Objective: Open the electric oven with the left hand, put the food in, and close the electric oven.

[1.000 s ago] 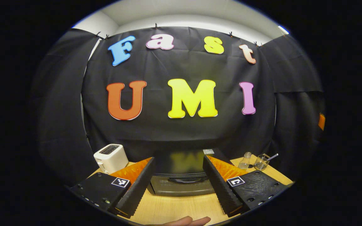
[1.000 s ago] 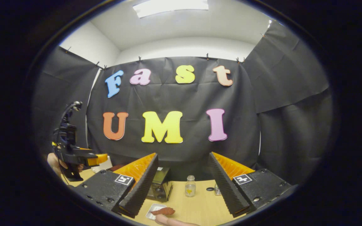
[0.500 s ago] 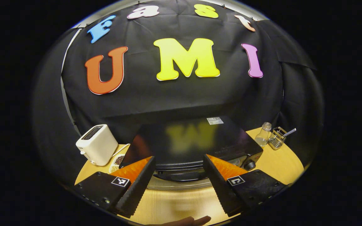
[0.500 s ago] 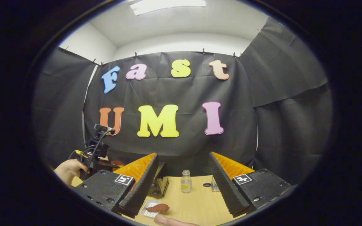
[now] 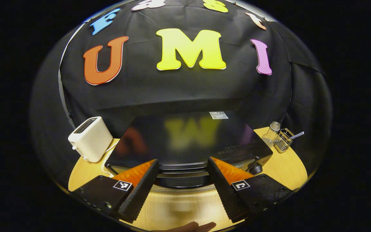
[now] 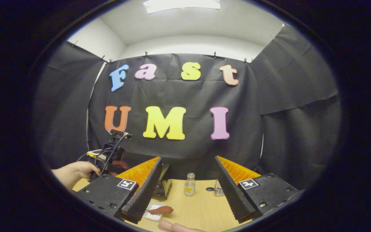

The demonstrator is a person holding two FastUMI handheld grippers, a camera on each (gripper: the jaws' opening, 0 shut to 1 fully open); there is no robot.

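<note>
The black electric oven (image 5: 185, 141) stands on the wooden table (image 5: 285, 167), seen from above and in front in the left gripper view; its door is shut, and the dark handle (image 5: 182, 180) runs along the top of the door. My left gripper (image 5: 181, 190) is open, its fingers straddling the handle's middle just in front of it. In the right gripper view the food, a reddish-brown piece (image 6: 161, 210), lies on a small white tray (image 6: 151, 216). My right gripper (image 6: 185, 196) is open above the table, with the food just right of its left fingertip. The oven's corner (image 6: 163, 188) peeks out behind that finger.
A white toaster (image 5: 90, 139) stands left of the oven. A small glass bottle (image 5: 271, 133) and a wire holder (image 5: 283, 140) stand to its right. In the right gripper view a hand (image 6: 72, 172) holds the other gripper at far left.
My left gripper has tilted down and closed in on the oven, which now looms larger, with the handle between the fingers. The right gripper has barely shifted.
</note>
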